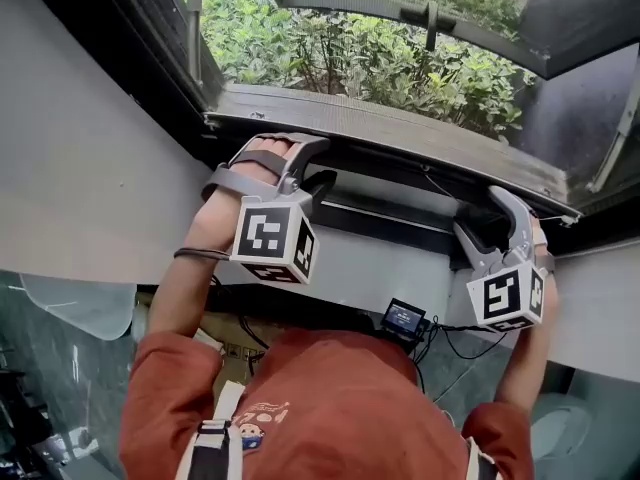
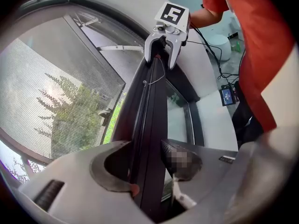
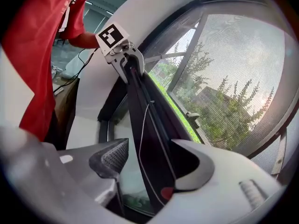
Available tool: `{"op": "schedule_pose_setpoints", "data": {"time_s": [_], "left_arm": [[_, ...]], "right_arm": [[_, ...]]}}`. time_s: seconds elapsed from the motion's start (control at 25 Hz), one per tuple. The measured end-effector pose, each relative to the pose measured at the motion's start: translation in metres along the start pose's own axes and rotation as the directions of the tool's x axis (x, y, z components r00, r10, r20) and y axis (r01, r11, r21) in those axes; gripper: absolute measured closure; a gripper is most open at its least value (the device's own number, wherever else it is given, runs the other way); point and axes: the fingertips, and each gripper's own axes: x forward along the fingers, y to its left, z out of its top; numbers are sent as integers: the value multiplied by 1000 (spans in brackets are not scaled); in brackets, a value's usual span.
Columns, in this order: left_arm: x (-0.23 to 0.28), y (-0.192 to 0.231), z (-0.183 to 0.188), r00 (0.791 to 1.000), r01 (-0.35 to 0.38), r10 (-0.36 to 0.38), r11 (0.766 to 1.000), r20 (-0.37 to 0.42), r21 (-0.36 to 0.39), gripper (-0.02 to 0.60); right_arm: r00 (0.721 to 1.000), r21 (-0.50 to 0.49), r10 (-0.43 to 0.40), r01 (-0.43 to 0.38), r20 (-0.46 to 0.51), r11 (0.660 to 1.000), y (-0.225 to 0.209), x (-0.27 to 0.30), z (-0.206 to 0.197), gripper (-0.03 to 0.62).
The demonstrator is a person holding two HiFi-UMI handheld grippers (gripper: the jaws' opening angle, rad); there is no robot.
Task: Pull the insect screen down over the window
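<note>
Two holds serve the pull-down step: the insect screen (image 2: 46, 87) lies beyond the tongs, its pull bar (image 2: 149, 101) spans between them, pinched by the left tongs (image 2: 147, 169) and straddled by the spread right tongs (image 3: 149, 164); next, probably lower both ends evenly.

— Anything you can actually read from here?
— No words or numbers. The cubes on the left gripper (image 2: 147, 171) and right gripper (image 3: 154, 164) show only black-and-white square markers (image 1: 264, 234). The small screen (image 1: 404, 317) at five o'clock glows blue, too tiny to read. The shirt print (image 1: 262, 417) at seven o'clock is illegible
</note>
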Motion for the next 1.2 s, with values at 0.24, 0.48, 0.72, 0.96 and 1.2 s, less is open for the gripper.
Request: {"op": "schedule_pose_setpoints", "data": {"time_s": [0.24, 0.48, 0.72, 0.96, 1.2], "left_arm": [[-1, 1, 0, 1000, 10, -10, 1000, 0, 1, 394], [-2, 0, 2, 999, 34, -34, 999, 0, -17, 394], [-1, -3, 1, 999, 41, -41, 999, -1, -27, 393], [5, -4, 0, 999, -20, 21, 999, 28, -30, 393], [7, -1, -1, 999, -31, 33, 999, 37, -38, 396]], "right_arm": [[1000, 5, -11, 11, 1, 1000, -1, -1, 1, 298], [999, -20, -39, 39, 23, 999, -2, 0, -2, 299], [1000, -20, -25, 25, -5, 999, -2, 2, -4, 307], [994, 22, -95, 94, 49, 995, -2, 7, -6, 303], [991, 24, -110, 109, 72, 994, -5, 9, -5, 309]]}}
